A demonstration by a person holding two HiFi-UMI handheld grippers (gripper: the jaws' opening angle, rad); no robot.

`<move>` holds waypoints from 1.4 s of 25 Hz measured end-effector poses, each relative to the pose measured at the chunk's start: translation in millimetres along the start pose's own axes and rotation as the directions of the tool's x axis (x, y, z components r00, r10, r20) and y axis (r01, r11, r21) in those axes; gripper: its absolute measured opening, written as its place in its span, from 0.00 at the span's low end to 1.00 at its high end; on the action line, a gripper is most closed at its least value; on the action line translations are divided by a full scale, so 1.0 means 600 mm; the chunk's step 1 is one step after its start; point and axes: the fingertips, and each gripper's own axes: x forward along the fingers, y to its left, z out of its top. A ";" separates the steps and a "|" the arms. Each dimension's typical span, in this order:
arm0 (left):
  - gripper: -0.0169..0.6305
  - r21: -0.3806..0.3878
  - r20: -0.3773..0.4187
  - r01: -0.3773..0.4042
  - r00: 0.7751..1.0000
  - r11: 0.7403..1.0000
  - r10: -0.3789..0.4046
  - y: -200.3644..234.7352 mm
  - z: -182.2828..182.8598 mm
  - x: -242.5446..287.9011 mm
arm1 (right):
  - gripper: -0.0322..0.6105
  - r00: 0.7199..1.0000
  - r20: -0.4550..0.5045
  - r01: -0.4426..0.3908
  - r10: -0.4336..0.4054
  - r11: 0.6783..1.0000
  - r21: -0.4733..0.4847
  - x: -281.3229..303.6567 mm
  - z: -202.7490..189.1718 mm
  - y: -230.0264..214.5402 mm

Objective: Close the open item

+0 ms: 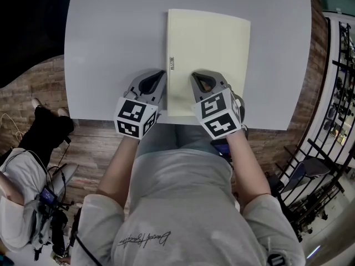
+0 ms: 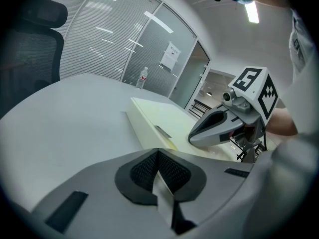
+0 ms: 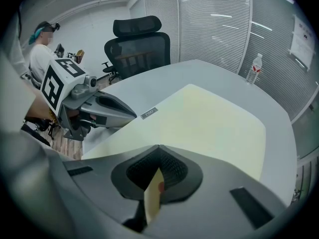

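Near edge of pale-yellow folder (image 1: 208, 60) hidden under right gripper (image 1: 201, 81); its jaws pinch thin strip of that edge. Folder flat on table (image 1: 111, 37), ahead. Left gripper (image 1: 155, 77) beside spine, jaws together, empty.

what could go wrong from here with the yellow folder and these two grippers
1. The folder already looks flat and closed, and its near edge lies almost at the edge of the table. A pull towards the person could drag it off.
2. The right gripper sits over the cover with its fingers together. Pressing while moving may skid the folder across the smooth top.
3. The left gripper, beside the spine, might knock the folder sideways.
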 end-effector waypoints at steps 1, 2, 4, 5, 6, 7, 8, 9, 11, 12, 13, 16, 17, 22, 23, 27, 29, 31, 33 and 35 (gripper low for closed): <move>0.04 -0.001 0.000 0.000 1.000 1.000 0.000 0.000 0.001 0.000 | 0.07 1.000 0.001 -0.001 0.001 1.000 0.000 -0.001 0.001 0.000; 0.04 -0.003 0.000 0.000 1.000 1.000 0.000 0.000 0.002 0.000 | 0.07 1.000 0.002 -0.003 0.003 1.000 0.000 -0.002 0.002 0.000; 0.04 -0.008 0.000 -0.001 1.000 1.000 0.001 0.001 0.002 -0.001 | 0.07 1.000 0.010 -0.011 0.011 1.000 0.007 -0.004 0.004 0.000; 0.04 -0.011 0.000 -0.001 1.000 1.000 0.001 0.002 0.001 -0.001 | 0.07 1.000 0.015 -0.015 0.015 1.000 0.014 -0.006 0.005 0.000; 0.04 -0.014 0.000 -0.003 1.000 1.000 0.003 0.003 0.000 0.000 | 0.07 1.000 0.020 -0.016 0.016 1.000 0.019 -0.007 0.006 0.000; 0.04 -0.017 -0.001 -0.003 1.000 1.000 0.003 0.003 -0.001 0.000 | 0.07 1.000 0.024 -0.014 0.014 1.000 0.021 -0.009 0.007 0.000; 0.04 -0.019 -0.001 -0.004 1.000 1.000 0.004 0.004 -0.001 0.001 | 0.07 1.000 0.025 -0.009 0.009 1.000 0.017 -0.010 0.008 0.000; 0.04 -0.021 -0.002 -0.004 1.000 1.000 0.004 0.004 -0.001 0.001 | 0.07 1.000 0.025 -0.002 0.001 1.000 0.009 -0.011 0.008 0.000; 0.04 -0.021 -0.004 -0.003 1.000 1.000 0.002 0.003 -0.001 0.000 | 0.07 1.000 0.024 0.012 -0.012 1.000 -0.007 -0.014 0.009 0.001; 0.04 -0.021 -0.005 -0.002 1.000 1.000 0.002 0.003 -0.001 0.000 | 0.07 1.000 0.026 0.015 -0.015 1.000 -0.010 -0.015 0.009 0.001; 0.04 -0.021 -0.005 -0.002 1.000 1.000 0.002 0.003 0.000 0.000 | 0.07 0.999 0.031 0.015 -0.015 1.000 -0.007 -0.016 0.009 0.001; 0.04 -0.022 -0.002 -0.008 1.000 1.000 0.008 0.004 0.004 0.001 | 0.07 0.998 0.055 0.005 -0.006 1.000 0.018 -0.018 0.008 -0.003; 0.04 -0.021 -0.001 -0.010 1.000 1.000 0.010 0.004 0.005 0.001 | 0.07 0.998 0.063 0.001 -0.003 1.000 0.028 -0.018 0.008 -0.004; 0.04 -0.008 0.001 -0.018 1.000 1.000 0.018 0.008 0.012 -0.004 | 0.07 0.995 0.103 -0.011 0.005 0.998 0.056 -0.023 0.014 -0.007; 0.04 -0.005 0.001 -0.019 1.000 1.000 0.019 0.009 0.013 -0.006 | 0.07 0.994 0.109 -0.012 0.006 0.998 0.059 -0.023 0.015 -0.007; 0.04 0.010 0.004 -0.024 1.000 1.000 0.024 0.008 0.023 -0.012 | 0.07 0.991 0.130 -0.011 0.001 0.997 0.074 -0.029 0.019 -0.010; 0.04 0.020 0.008 -0.024 1.000 1.000 0.024 0.003 0.032 -0.016 | 0.07 0.990 0.144 -0.011 -0.001 0.996 0.085 -0.037 0.022 -0.012; 0.04 0.031 0.015 -0.023 1.000 0.999 0.022 -0.001 0.041 -0.019 | 0.07 0.987 0.159 -0.011 -0.004 0.995 0.097 -0.044 0.025 -0.014; 0.04 0.042 0.020 -0.023 1.000 0.999 0.022 -0.005 0.050 -0.023 | 0.07 0.985 0.172 -0.007 -0.011 0.995 0.104 -0.050 0.027 -0.017; 0.04 0.051 0.026 -0.024 0.999 0.998 0.023 -0.008 0.056 -0.026 | 0.07 0.983 0.184 -0.004 -0.017 0.994 0.113 -0.056 0.027 -0.021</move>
